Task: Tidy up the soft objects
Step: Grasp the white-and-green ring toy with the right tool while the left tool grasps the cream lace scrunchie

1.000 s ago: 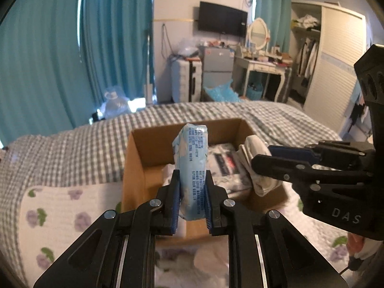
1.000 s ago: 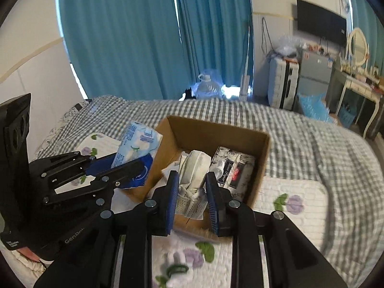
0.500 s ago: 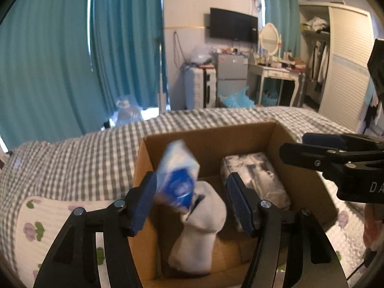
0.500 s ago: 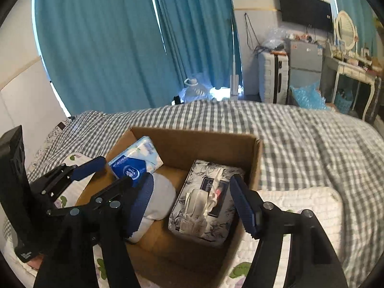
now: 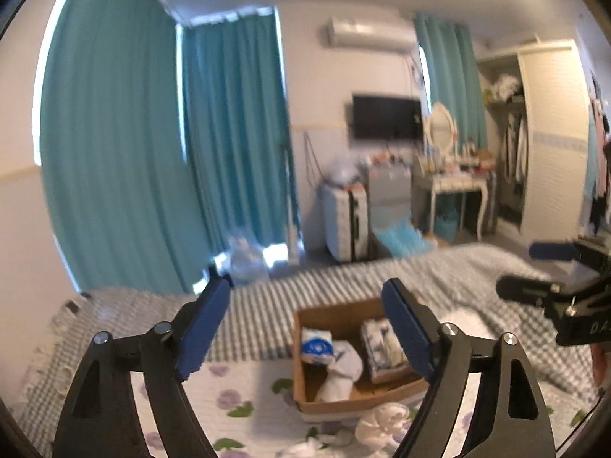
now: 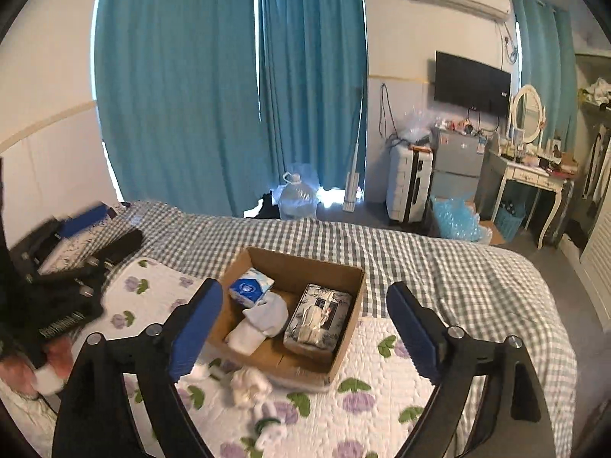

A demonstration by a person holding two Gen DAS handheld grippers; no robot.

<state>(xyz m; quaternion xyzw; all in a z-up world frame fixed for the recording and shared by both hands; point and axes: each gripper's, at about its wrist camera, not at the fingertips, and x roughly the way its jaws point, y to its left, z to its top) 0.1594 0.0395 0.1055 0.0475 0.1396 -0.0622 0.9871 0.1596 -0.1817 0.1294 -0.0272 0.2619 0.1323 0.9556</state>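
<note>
Loose soft thing: a crumpled white cloth (image 6: 250,383) lies on the flowered quilt (image 6: 382,389), just in front of the box's near wall, low and left of centre in the right wrist view; it shows low centre in the left wrist view too.
Way it lies: below and between the pads of the right gripper (image 6: 305,330), slightly nearer the left pad; bunched up, so no clear long axis.
Nearer arm: by my reading the right, since the left gripper (image 5: 307,330) sees the cloth lower right of its centre.
Box: a cardboard box (image 6: 345,328) sits on the bed, open at the top.
In the box: a blue-and-white tissue pack (image 6: 250,289) at the far left corner, a white sock (image 6: 259,320) leaning below it, a patterned tissue packet (image 6: 317,318) along the right side.
Right gripper: spread wide, holding nothing.
Left gripper: spread wide too, nothing between its pads.
Bed: grey checked cover (image 6: 439,263) beyond the quilt.
</note>
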